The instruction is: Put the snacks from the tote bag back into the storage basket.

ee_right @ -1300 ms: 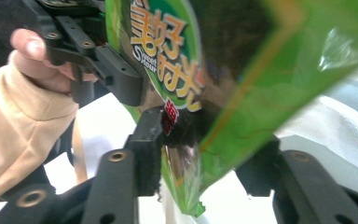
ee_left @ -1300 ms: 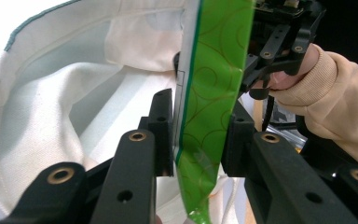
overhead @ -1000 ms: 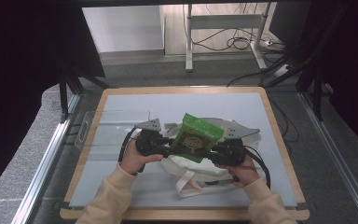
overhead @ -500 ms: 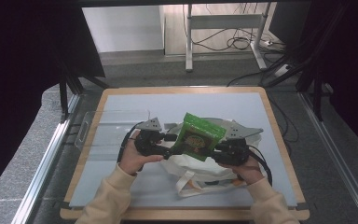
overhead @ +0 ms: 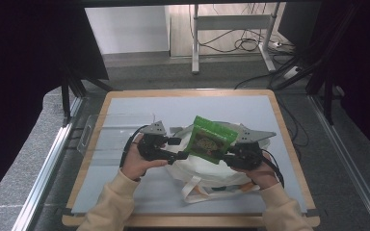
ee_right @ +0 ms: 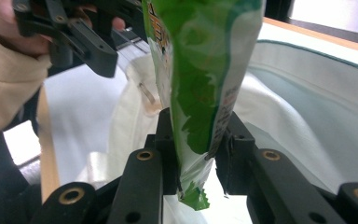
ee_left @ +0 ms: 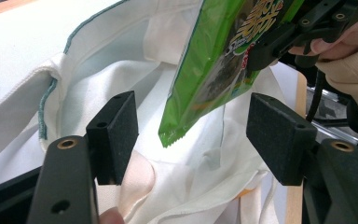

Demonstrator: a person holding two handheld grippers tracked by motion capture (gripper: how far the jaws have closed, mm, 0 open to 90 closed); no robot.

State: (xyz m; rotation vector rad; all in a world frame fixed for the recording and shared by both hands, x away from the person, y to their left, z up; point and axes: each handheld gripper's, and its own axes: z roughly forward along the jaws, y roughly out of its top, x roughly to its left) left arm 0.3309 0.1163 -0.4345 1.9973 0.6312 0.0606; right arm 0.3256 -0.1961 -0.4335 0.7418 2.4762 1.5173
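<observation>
One glossy green snack packet [overhead: 208, 139], upright, crinkled lower edge

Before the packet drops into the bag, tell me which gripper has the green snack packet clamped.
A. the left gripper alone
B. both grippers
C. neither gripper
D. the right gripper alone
D: the right gripper pinches the green snack packet between its jaws, while the left gripper, whose jaws have just been opening, stands with both pads clear of it above the white cloth bag.
</observation>
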